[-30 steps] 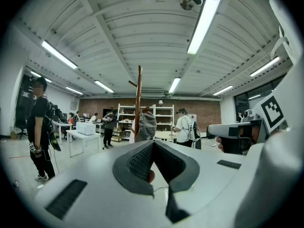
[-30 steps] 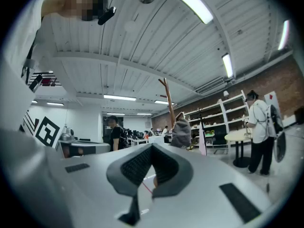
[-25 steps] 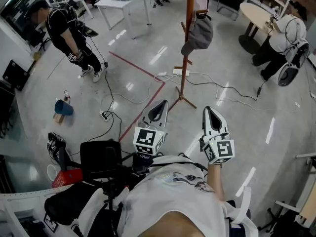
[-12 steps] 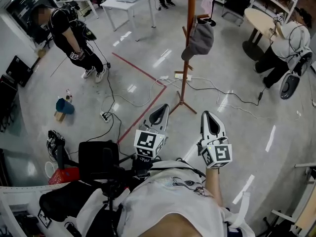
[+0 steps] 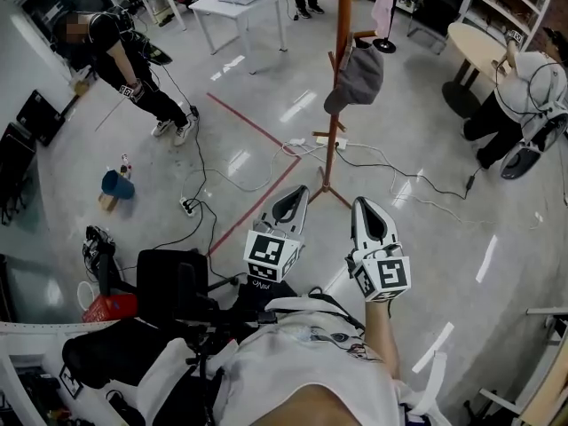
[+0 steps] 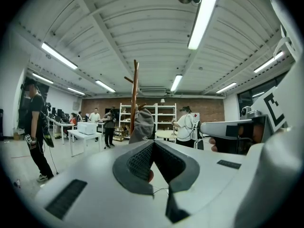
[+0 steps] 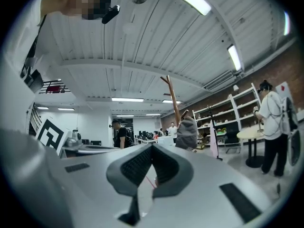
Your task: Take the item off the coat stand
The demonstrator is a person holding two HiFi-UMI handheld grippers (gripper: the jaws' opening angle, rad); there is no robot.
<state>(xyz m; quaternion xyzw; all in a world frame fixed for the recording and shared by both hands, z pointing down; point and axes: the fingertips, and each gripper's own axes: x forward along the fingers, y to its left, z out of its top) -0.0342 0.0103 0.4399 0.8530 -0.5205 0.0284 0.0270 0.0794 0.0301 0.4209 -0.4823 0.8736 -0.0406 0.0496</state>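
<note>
Head view: the coat stand (image 5: 335,105) rises from the shiny floor ahead of the person, slightly to the right of centre, and the grey cap (image 5: 355,72) hangs from a peg on its right side, high up the pole. Compared with a second ago, the stand's foot sits a little lower in the picture and both tools have slid across, the right one edging left towards its partner, so the person seems to be closing in on the stand, though it is still well apart from either tool. The left gripper (image 5: 294,195) and the right gripper (image 5: 364,207) are held level side by side, near the person's chest, both pointing towards the stand. Each has its jaws pressed together with nothing between them, and the cap shows beyond the tips in both gripper views. The cap is untouched, so the approach is the step in hand; one pair of jaws will need to spread before it can pinch the cap's fabric.
</note>
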